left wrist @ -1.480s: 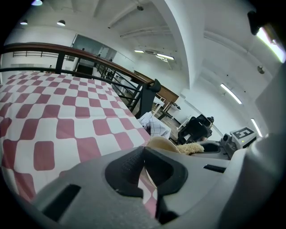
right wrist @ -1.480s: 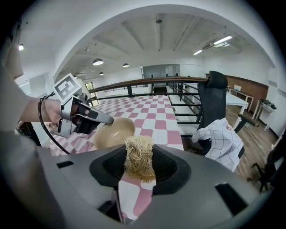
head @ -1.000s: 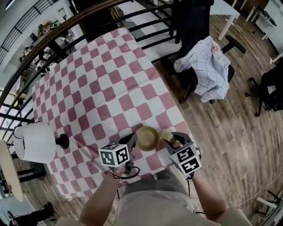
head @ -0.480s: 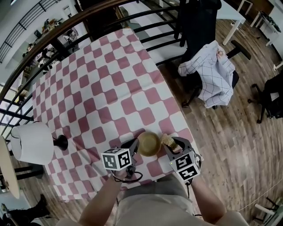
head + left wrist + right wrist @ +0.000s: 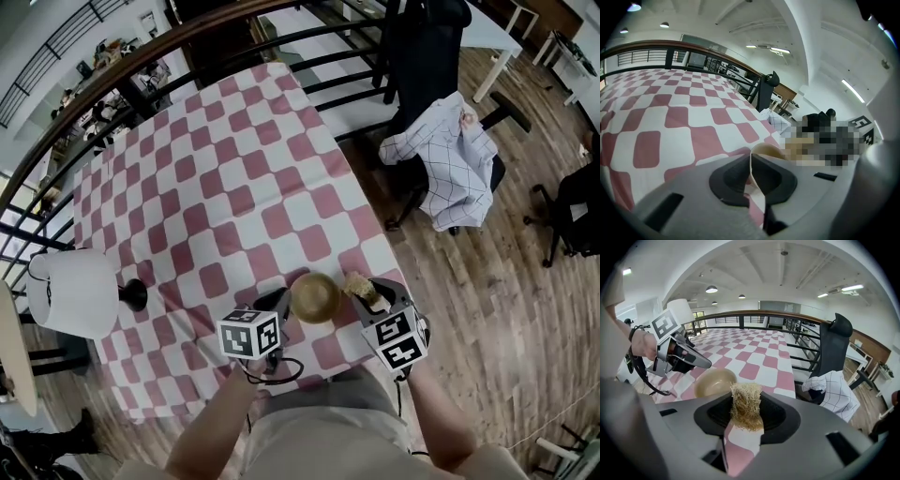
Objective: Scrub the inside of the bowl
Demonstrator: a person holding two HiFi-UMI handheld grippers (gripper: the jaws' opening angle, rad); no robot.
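Over the pink-checked tablecloth [image 5: 234, 187], my left gripper [image 5: 751, 174] pinches the bowl [image 5: 316, 297] rim to steady it, right gripper [image 5: 371, 298] clamped on the fibre scrubber [image 5: 746, 405] just beside, ready to scrub.

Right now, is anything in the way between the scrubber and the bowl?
No, nothing visible. The scrubber in the right gripper is beside the bowl, with only tablecloth between. The left gripper pinches the bowl's rim on the other side, out of the way.
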